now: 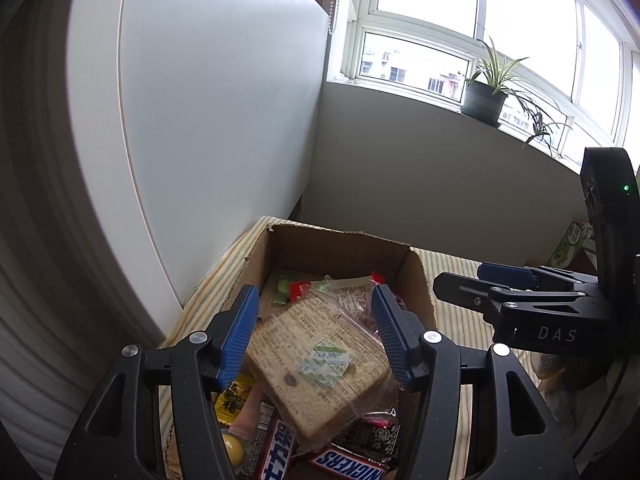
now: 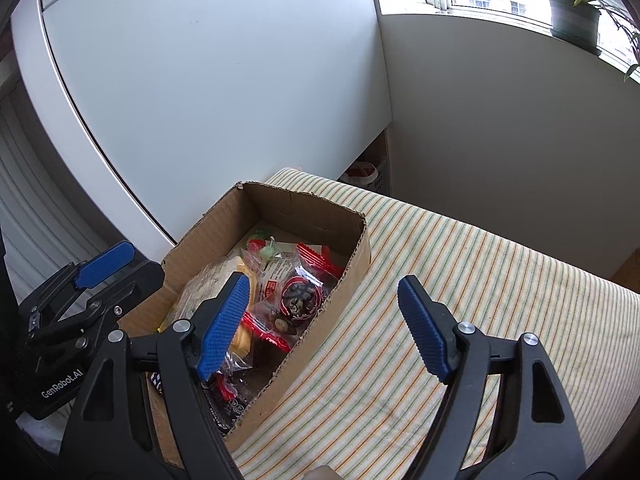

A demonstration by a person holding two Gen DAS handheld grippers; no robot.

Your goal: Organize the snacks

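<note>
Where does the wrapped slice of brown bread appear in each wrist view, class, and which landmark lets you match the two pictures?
Left wrist view: the wrapped bread slice lies lower centre, atop the snacks, between the open blue fingers.
Right wrist view: only its pale edge shows, left of centre, beside the left finger.
Shared landmark: the cardboard box on the striped cloth.

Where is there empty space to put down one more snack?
The striped cloth lies bare between the cardboard box and the wall, under the open right gripper. A little bare cardboard floor shows at the box's far wall. The rest of the box is crowded: wrapped bread on Snickers bars, below the open left gripper.
</note>
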